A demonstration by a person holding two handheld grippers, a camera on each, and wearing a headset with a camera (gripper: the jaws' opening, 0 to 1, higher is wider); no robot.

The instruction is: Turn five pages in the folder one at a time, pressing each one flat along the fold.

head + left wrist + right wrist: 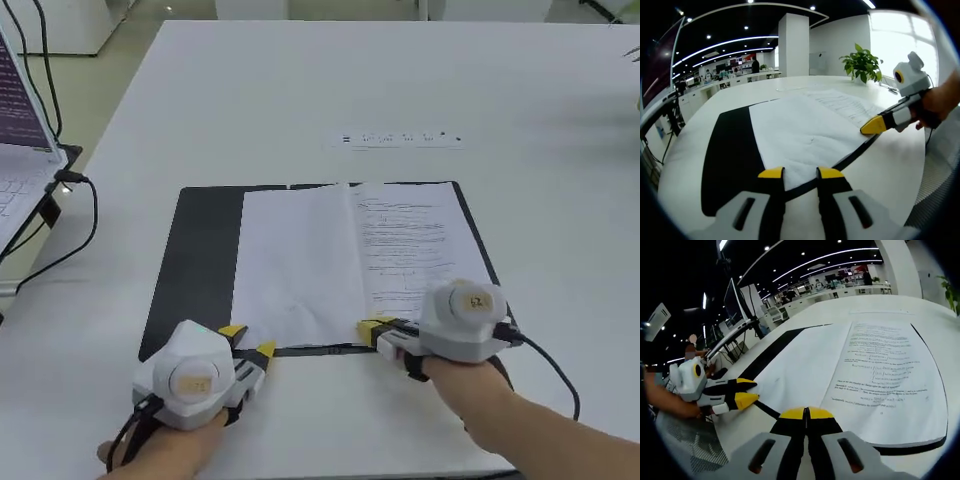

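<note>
Noted the folder [200, 260] lying open and flat on the white table [400, 80], black cover showing at the left and along the near edge. Recorded a blank sheet [295, 260] left of the fold [355, 260] and a printed page [405, 245] right of it, both lying level with no corner lifted. Placed the left gripper [250, 345] at the near edge of the folder, just below the blank sheet. Read its jaws in the left gripper view as parted, with the dark cover edge running across the gap and nothing pinched. Placed the right gripper [372, 330] at the near edge close to the foot of the fold, beside the printed page. Read its yellow tips in the right gripper view as pressed together with nothing seen between them. Could not settle whether those tips rest on the paper or hover just over it, the angle being too shallow. Judged from the blank sheet on the left that at least one page is over. Could not count the turned sheets from this stack, so left the tally open. Judged no turn in hand now: neither claw has paper. Expect next a pinch at the printed page's near corner, then a press along the fold. Logged a laptop [15, 120] at the far left of the table, well apart from the work.
</note>
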